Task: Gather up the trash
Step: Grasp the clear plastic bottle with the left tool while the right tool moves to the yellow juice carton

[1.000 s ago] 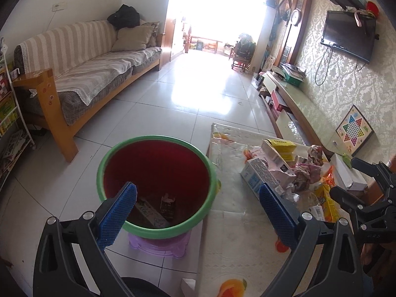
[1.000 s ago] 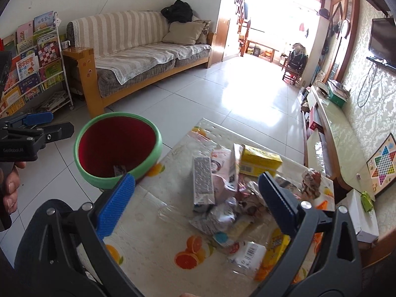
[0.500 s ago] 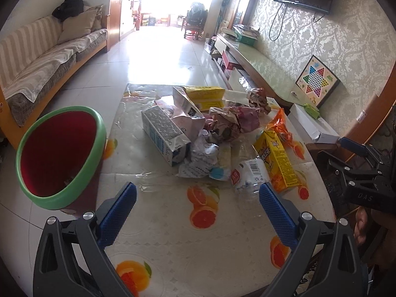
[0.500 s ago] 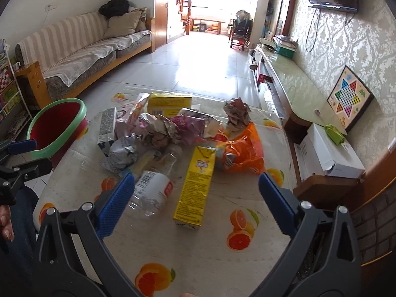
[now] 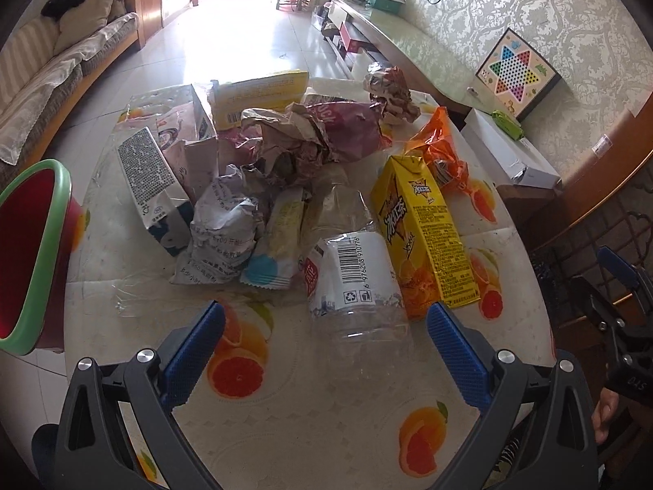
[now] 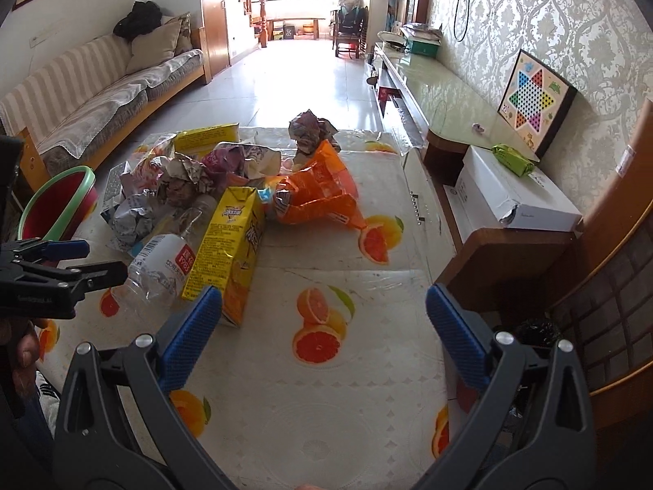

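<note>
Readable print on the trash

A barcode numbered 6 976208 91076 is seen on the clear bottle's (image 5: 354, 281) label; "100" is made out on the crumpled white wrapper (image 5: 222, 232).

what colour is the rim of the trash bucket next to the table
Green, around a red inside. The trash bucket rim shows best in the right wrist view.

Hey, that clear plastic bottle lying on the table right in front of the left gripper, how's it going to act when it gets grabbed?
The plastic bottle looks empty and already crumpled, so it is probably very light and may buckle under the pads. Lying on its side, it could roll or skid on the glossy tablecloth if nudged. The open left gripper seems wide enough to straddle it.
</note>
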Demonstrator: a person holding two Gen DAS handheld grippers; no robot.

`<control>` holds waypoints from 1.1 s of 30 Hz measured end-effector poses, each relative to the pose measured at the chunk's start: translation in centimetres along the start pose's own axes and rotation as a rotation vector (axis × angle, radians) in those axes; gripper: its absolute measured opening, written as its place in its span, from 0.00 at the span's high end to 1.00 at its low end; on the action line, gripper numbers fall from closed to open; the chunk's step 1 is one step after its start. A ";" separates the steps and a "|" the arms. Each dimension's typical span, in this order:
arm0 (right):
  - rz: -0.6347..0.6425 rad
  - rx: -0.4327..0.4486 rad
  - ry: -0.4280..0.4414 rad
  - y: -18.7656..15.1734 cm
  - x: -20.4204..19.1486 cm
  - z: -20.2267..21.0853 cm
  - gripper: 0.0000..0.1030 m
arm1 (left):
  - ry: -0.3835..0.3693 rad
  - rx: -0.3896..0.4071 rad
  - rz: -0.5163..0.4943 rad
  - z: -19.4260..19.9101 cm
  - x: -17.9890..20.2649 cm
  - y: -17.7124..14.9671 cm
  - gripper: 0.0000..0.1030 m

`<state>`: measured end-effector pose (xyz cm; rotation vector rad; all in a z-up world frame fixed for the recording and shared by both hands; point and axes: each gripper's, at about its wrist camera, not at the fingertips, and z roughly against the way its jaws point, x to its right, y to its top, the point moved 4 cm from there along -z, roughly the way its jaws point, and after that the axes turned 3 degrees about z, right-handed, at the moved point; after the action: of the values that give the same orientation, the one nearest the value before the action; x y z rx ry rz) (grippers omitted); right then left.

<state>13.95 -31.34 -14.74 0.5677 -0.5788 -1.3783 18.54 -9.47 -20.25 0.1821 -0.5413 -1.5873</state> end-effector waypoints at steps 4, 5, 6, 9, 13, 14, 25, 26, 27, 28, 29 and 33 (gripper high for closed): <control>-0.038 0.008 0.001 -0.1 1.0 0.3 0.05 | 0.013 -0.048 0.023 -2.3 0.6 0.5 0.09; -0.043 0.011 0.003 -0.1 1.1 0.3 0.05 | 0.024 -0.060 0.025 -2.8 0.7 0.6 0.09; -0.044 0.013 0.003 -0.1 1.2 0.3 0.05 | 0.029 -0.072 0.028 -3.3 0.8 0.7 0.10; -0.051 0.013 0.008 -0.2 1.4 0.1 0.05 | 0.022 -0.116 0.045 -4.7 1.1 0.5 0.15; -0.067 0.006 0.021 -0.5 1.5 -0.2 0.05 | 0.022 -0.149 0.055 -6.0 1.3 0.4 0.19; -0.069 0.004 0.024 -0.6 1.5 -0.2 0.05 | 0.020 -0.159 0.069 -6.3 1.2 0.3 0.24; -0.067 -0.001 0.042 -0.7 1.0 -0.5 0.05 | 0.010 -0.144 0.049 -6.2 1.1 0.2 0.44; -0.063 -0.002 0.044 -0.7 0.8 -0.5 0.05 | 0.009 -0.136 0.039 -5.9 1.2 0.3 0.44; -0.061 -0.003 0.047 -0.6 0.7 -0.6 0.05 | 0.008 -0.126 0.027 -5.5 1.3 0.2 0.44; -0.057 -0.003 0.049 -0.5 0.5 -0.6 0.05 | 0.006 -0.116 0.016 -5.0 1.2 0.3 0.44; -0.052 -0.002 0.050 -0.4 0.3 -0.6 0.05 | 0.004 -0.106 0.006 -4.5 1.3 0.3 0.44; -0.038 -0.003 0.059 0.1 -0.4 -0.9 0.05 | -0.005 -0.070 -0.031 -2.5 1.1 0.1 0.44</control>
<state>14.64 -30.88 -15.35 0.6176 -0.5204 -1.3928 19.59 -11.11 -22.20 0.1345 -0.4875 -1.6347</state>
